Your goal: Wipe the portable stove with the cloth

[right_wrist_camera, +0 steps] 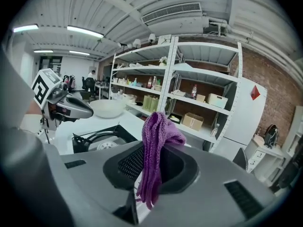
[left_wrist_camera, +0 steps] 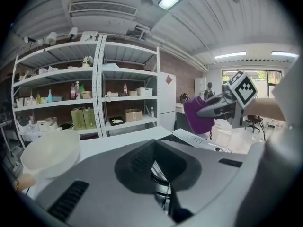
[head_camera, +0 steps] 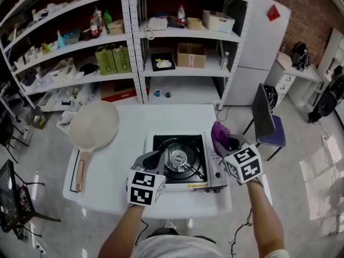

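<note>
Purple cloth (right_wrist_camera: 156,141) is pinched in the right gripper (head_camera: 228,144), jaws clamped on it, loose end hanging down between them. It sits at the right edge of the portable stove (head_camera: 212,172); can't tell if it touches the stove. Left gripper (head_camera: 156,160) has its jaws together with nothing in them, over the stove's left edge near the burner (head_camera: 178,156). Stove sits near the front of a white table (head_camera: 123,144). A cream pan (head_camera: 94,125) with a wooden handle is at the table's left. Shelving (head_camera: 134,36) behind.
</note>
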A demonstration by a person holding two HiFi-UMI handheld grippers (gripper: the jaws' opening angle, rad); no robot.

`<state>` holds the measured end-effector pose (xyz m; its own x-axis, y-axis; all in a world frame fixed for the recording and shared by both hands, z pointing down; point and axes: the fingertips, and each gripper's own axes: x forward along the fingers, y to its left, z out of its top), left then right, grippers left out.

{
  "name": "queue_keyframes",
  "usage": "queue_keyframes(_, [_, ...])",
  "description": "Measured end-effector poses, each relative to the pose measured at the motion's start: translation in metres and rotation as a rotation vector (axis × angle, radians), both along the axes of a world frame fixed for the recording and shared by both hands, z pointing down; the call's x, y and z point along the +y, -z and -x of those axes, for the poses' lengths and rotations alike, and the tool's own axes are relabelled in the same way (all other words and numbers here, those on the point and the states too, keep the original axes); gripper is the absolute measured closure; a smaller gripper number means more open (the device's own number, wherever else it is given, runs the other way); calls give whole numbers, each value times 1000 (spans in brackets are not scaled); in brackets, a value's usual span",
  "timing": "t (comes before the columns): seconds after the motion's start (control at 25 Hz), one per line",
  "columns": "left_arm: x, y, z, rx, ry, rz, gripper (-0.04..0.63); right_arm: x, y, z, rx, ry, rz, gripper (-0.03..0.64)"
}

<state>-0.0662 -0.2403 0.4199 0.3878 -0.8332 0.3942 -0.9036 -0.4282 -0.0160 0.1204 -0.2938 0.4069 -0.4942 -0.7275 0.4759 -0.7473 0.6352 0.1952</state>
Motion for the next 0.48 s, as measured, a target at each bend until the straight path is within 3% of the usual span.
queue_keyframes(0.48, [-25, -23, -9, 5, 56, 58, 591, -84, -37, -7, 218, 122, 20, 552])
